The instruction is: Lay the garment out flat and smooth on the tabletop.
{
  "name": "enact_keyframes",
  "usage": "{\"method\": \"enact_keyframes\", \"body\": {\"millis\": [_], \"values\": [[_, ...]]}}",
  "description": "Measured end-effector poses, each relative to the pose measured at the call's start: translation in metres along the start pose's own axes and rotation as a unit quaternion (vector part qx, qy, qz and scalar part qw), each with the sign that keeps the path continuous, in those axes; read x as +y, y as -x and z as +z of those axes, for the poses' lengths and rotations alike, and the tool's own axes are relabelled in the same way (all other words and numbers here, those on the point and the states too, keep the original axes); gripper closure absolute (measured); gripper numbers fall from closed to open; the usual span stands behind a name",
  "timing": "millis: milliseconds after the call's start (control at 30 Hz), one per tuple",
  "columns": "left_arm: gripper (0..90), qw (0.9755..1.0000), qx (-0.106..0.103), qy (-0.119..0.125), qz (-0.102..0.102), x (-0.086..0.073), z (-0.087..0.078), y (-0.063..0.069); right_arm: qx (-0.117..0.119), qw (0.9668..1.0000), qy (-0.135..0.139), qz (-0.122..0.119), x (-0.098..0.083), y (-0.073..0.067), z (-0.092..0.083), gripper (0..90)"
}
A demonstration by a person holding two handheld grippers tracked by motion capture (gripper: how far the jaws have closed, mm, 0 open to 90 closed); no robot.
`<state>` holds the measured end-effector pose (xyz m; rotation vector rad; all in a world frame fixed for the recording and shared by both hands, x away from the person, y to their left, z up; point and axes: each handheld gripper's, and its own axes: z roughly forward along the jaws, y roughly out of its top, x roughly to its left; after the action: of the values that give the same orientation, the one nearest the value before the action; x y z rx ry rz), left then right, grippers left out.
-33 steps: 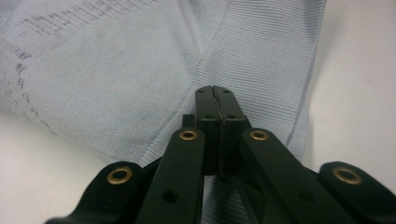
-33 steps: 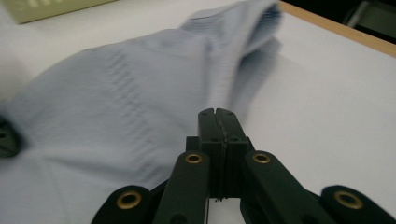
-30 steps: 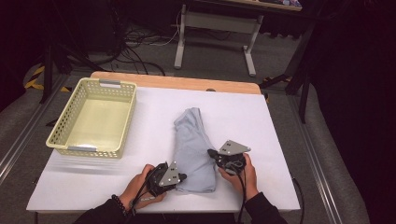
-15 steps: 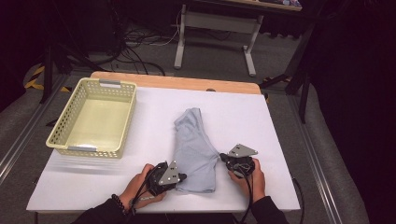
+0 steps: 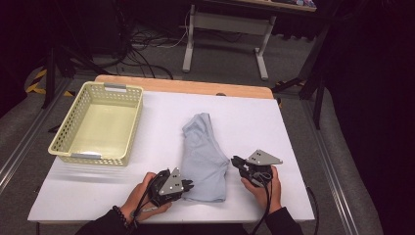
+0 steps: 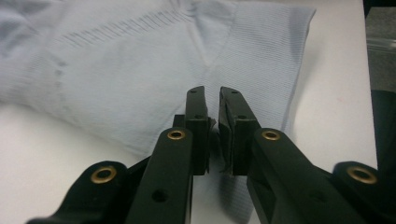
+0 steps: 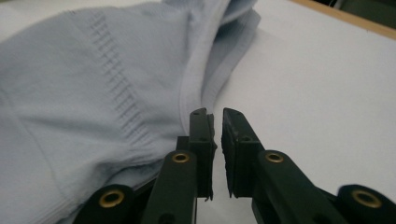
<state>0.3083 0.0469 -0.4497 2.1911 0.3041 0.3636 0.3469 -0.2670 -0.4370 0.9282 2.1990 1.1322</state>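
Two grippers: left gripper [image 5: 185, 185] at the shirt's [image 5: 204, 156] near-left corner, right gripper [image 5: 238, 162] just off its right edge; both have just been opening to a narrow gap, nothing between the jaws.
Shirt: folded, near the tabletop's [image 5: 254, 117] front edge, likely just released to lie flat.
Basket [image 5: 100, 122]: empty, left edge, probably the shirt's destination.
Surface: white, wood strip at the back.
Room: dark, cables on the floor.

Surface [image 5: 254, 112]: white top, wooden far edge.
Left on it: yellow basket [image 5: 128, 125].
Middle: folded pale-blue garment [image 5: 203, 156].
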Motion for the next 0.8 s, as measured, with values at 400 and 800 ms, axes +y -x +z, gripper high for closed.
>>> {"method": "enact_keyframes", "body": {"millis": [400,800], "values": [[66.1,0.9973,0.062,0.035,-0.017,-0.009,-0.037,-0.023,0.010,0.9981,0.061,-0.006,0.008,0.005,-0.026,59.7],[31.0,0.9927,0.102,0.047,-0.044,-0.033,-0.056,-0.028,-0.026,0.9961,0.084,0.009,-0.005,0.014,-0.052,29.1]]}}
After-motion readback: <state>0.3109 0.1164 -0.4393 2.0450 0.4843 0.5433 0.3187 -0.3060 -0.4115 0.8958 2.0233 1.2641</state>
